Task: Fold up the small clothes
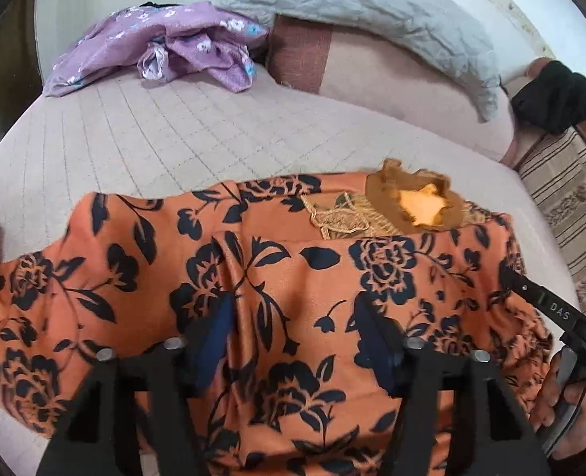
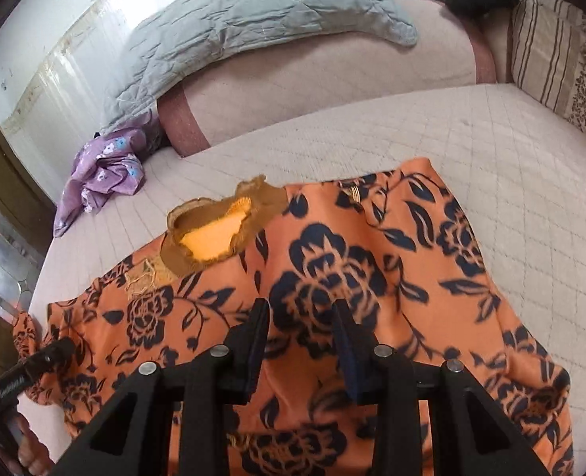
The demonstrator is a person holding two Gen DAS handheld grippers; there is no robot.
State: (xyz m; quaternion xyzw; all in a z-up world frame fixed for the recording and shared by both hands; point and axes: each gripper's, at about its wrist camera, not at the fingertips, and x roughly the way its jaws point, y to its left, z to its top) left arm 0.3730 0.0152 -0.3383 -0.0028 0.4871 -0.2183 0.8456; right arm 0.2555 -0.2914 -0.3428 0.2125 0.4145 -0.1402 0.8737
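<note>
An orange garment with a dark floral print (image 1: 277, 277) lies spread on the pale quilted bed (image 1: 154, 131), its brown neckline (image 1: 415, 202) at the far side. My left gripper (image 1: 296, 317) is open and hovers just above the cloth, holding nothing. The same garment shows in the right wrist view (image 2: 352, 261), with the neckline (image 2: 217, 230) at upper left. My right gripper (image 2: 300, 317) is open above the cloth, its jaws narrower apart, and holds nothing. The right gripper's finger (image 1: 546, 301) shows at the right edge of the left wrist view.
A crumpled purple flowered garment (image 1: 173, 43) lies at the far end of the bed. A grey quilted blanket (image 1: 364, 12) drapes over a pink bolster (image 1: 392, 87). A striped cushion (image 1: 562, 182) and a black item (image 1: 554, 95) sit at the right.
</note>
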